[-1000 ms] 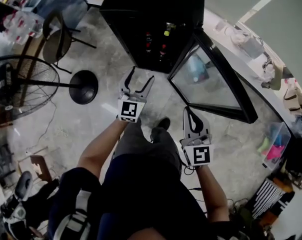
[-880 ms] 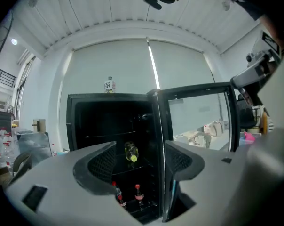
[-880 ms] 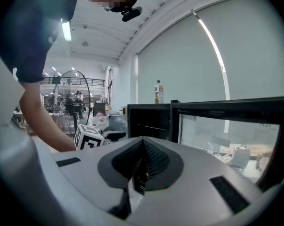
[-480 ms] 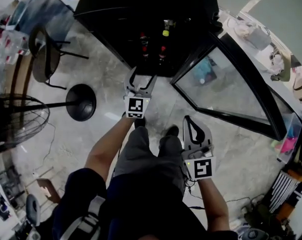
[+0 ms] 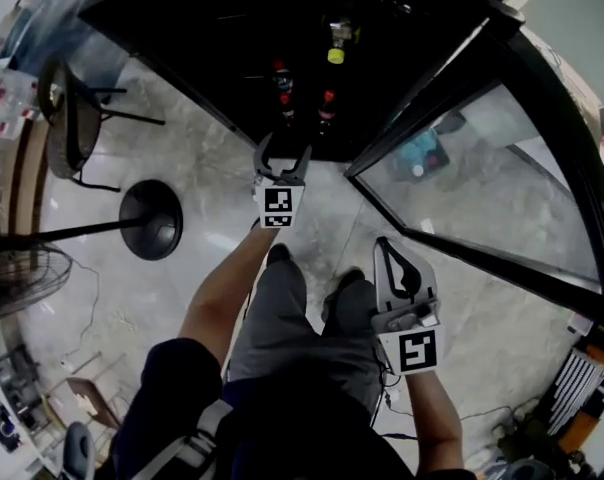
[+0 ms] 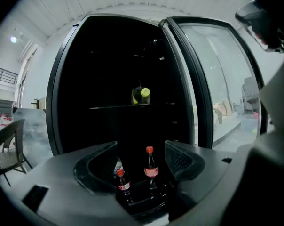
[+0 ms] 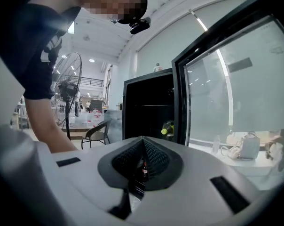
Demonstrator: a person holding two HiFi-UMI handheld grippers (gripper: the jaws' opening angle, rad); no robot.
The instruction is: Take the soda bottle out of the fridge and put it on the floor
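The black fridge point(image 5: 232, 38) stands open, its glass door point(image 5: 502, 198) swung out to the right. On its bottom level stand two red-capped soda bottles point(image 5: 325, 105), a taller one point(image 6: 150, 166) and a nearer one point(image 6: 122, 182). A yellow-capped bottle point(image 6: 141, 94) lies on the shelf above. My left gripper point(image 5: 285, 148) is open just in front of the fridge opening, its jaws framing the soda bottles point(image 6: 139, 157) without touching them. My right gripper point(image 5: 385, 244) hangs back by my right leg, shut and empty point(image 7: 142, 142).
A chair point(image 5: 67, 118) and the round base of a fan stand point(image 5: 150, 218) sit on the stone floor to the left. The door's bottom edge point(image 5: 482, 258) runs close past my right gripper. My feet point(image 5: 342, 288) stand just short of the fridge.
I have stepped closer to the fridge, which now fills the top of the head view. The left gripper has reached forward to the opening; the right gripper stays back, shut.
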